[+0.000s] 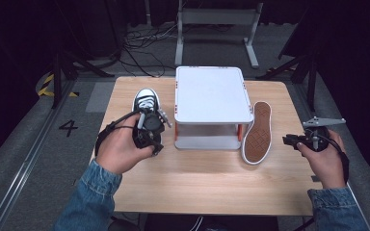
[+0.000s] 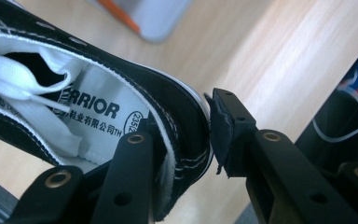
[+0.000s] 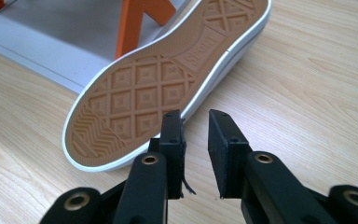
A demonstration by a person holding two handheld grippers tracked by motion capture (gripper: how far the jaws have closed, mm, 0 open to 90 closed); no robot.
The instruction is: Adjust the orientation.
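Step in hand: taking hold of the black sneaker [image 1: 147,101], upright on the bench [image 1: 212,178], left of the white two-tier rack [image 1: 212,94], toe pointing far. Left gripper [image 1: 147,137] at the shoe's near end, on the heel. Left gripper view: one jaw inside the shoe against the white lining, the other outside at the heel's rubber edge, heel wall of the black sneaker [image 2: 177,121] between them. Outer pad touching or a hair off the rubber; cannot tell whether clamped firm. Judged closing on the heel, not yet a proven grip.

Second sneaker [image 1: 257,132] on its side right of the rack, tan sole [image 3: 144,88] facing up and right, heel nearest. Right gripper [image 3: 196,154] open, nothing between the jaws, hovering just short of that heel, apart from it.

Next move, judged: squeeze left gripper fully on the heel wall, then lift straight up, keeping clear of the rack's edge. Likely destination the rack. Watch for the heel wall folding and the shoe tilting toe-down on lift.
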